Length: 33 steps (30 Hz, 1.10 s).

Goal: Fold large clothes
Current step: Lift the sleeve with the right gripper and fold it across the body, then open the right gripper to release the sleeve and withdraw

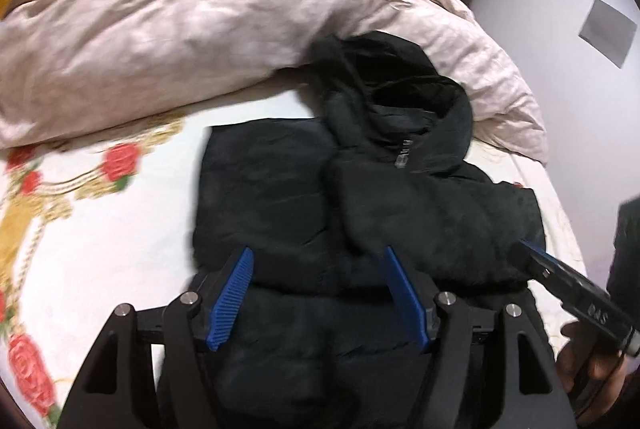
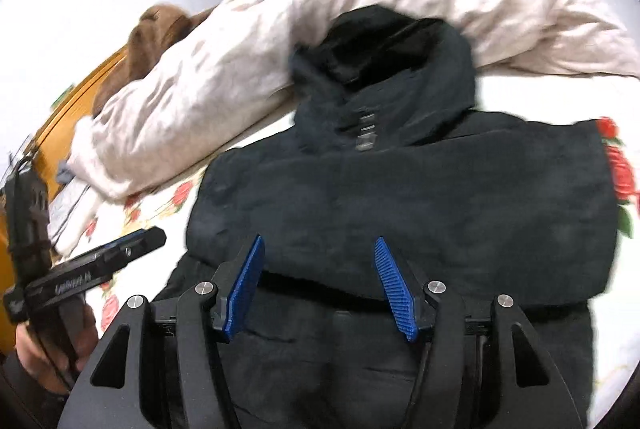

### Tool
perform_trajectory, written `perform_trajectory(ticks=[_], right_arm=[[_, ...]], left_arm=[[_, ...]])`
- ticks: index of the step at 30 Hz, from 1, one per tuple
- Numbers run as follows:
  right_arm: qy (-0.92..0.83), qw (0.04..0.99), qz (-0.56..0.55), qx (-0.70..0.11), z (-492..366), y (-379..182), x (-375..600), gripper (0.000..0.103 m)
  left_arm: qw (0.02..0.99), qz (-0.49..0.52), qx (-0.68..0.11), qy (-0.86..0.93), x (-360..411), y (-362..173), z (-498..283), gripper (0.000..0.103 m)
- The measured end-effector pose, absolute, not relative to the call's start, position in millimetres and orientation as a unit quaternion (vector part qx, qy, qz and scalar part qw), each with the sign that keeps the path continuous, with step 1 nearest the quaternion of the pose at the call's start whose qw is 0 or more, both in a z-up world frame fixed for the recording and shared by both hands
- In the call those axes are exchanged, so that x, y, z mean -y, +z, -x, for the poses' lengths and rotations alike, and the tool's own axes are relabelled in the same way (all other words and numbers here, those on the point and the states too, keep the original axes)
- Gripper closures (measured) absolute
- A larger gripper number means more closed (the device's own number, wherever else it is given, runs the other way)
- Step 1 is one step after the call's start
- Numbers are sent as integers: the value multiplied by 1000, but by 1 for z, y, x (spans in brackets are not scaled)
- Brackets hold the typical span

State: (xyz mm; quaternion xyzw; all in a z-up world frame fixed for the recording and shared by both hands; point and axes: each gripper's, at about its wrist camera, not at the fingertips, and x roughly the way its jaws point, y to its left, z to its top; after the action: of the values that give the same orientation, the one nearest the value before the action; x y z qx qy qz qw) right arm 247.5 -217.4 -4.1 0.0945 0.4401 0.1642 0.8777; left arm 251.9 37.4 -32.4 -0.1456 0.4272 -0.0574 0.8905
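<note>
While both tongs hung wide and empty over its near hem, the black hooded jacket [image 1: 360,197] lay on the bed [image 1: 120,229], sides already turned inward, hood against the pale duvet [image 1: 200,29]. Left tongs [image 1: 318,293] and right tongs [image 2: 320,285] would do best gripping the hem corners evenly, then carrying them up together toward the hood.

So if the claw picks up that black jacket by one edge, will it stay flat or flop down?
It would probably flop: the black jacket already lies in soft folds on the bed, and its hood slumps against the blanket. It looks puffy, so likely light for its size. It may slip a little.
</note>
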Motion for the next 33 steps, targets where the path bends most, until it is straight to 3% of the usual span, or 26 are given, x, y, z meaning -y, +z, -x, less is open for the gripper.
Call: perform_trajectory(ticks=[10, 13, 15, 19, 23, 29, 33], right_arm=[[33, 887, -101, -449, -275, -22, 326, 45], [27, 874, -107, -473, -293, -49, 329, 45], [34, 869, -96, -483, -301, -70, 320, 45], [27, 873, -62, -483, -304, -88, 305, 45], [28, 868, -68, -490, -303, -72, 311, 45], [13, 901, -57, -430, -310, -24, 336, 45], [-16, 884, -35, -466, -340, -52, 351, 45]], left_arm=[[897, 93, -419, -108, 33, -48, -310, 34], [883, 47, -463, -67, 35, -87, -330, 38], [877, 78, -470, -67, 20, -106, -337, 36], [883, 59, -461, -58, 21, -106, -337, 35], [881, 64, -466, -54, 19, -91, -336, 37], [910, 49, -408, -51, 15, -48, -331, 38], [892, 41, -449, -39, 15, -80, -359, 40]])
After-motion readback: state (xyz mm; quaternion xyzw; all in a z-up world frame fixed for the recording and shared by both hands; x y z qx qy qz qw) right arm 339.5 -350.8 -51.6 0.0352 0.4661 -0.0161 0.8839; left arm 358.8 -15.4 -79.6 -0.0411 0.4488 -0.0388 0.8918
